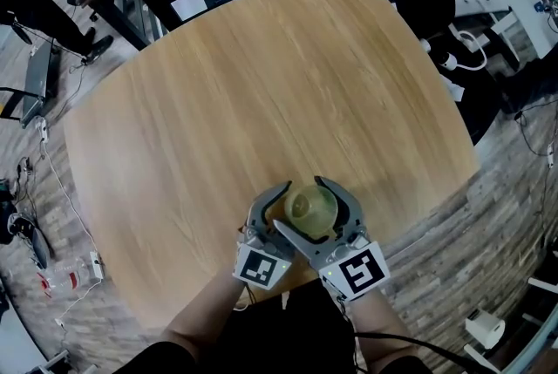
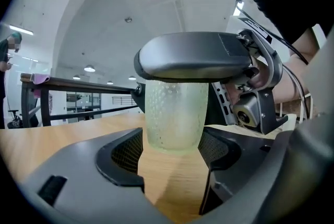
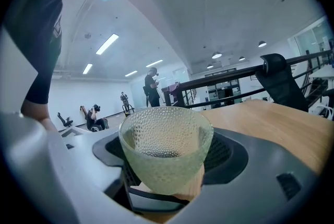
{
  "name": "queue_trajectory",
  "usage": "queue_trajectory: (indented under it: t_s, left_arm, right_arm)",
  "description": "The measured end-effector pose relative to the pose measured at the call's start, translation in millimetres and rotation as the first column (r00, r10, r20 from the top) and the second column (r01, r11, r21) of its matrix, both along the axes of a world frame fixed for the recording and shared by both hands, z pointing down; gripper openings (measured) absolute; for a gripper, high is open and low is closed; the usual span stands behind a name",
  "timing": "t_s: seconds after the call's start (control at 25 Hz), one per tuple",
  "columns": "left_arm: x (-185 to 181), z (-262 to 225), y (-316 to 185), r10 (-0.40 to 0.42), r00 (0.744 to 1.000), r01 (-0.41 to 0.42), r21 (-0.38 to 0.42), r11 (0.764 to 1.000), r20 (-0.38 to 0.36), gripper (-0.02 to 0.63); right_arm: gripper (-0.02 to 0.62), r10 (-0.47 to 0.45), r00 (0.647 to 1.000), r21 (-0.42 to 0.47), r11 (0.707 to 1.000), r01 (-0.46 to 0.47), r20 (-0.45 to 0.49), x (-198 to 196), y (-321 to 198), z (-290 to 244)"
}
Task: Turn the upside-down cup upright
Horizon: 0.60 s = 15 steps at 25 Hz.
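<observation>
Clasping the upright cup (image 3: 166, 147), the right tool (image 3: 167, 171)

Both my grippers are bunched up over the near edge of the table (image 1: 174, 146), bare left forearm (image 1: 205, 316) and right forearm (image 1: 384, 333) angling in toward each other from the bottom of the head view. Left gripper (image 2: 172, 151) is sprung wide, with its pads clear of the cup (image 1: 311, 208) on both sides even though the cup sits right between them. Right gripper (image 3: 167, 165) is doing the actual work, clamped on the cup's sides with the mouth up. The two cross, one right jaw running across just above the left's gap. Both point roughly level, tipped a touch down.
</observation>
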<state>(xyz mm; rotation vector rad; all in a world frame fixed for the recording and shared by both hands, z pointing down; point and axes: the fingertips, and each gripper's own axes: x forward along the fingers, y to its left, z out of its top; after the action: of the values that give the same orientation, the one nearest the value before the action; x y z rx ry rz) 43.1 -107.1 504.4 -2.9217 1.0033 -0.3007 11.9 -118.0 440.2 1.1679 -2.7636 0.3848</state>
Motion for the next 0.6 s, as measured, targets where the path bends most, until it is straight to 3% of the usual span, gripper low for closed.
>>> queue_trajectory:
  t_s: [0.12, 0.32, 0.6]
  left_arm:
    - [-3, 1, 4, -0.002, 1.000, 0.002, 0.000, 1.000, -0.005, 0.296]
    - [-2, 4, 7, 0.003, 1.000, -0.003, -0.015, 1.000, -0.003, 0.295]
    - [-4, 12, 7, -0.009, 0.998, 0.010, -0.022, 1.000, 0.055, 0.291]
  right_arm:
    - [0.397, -0.002, 1.000, -0.004, 1.000, 0.002, 0.023, -1, 1, -1]
    - [0.397, 0.016, 0.999, -0.016, 1.000, -0.015, 0.050, 3, 2, 3]
    - [0.397, 0.016, 0.997, -0.057, 0.998, -0.012, 0.076, 9, 0, 11]
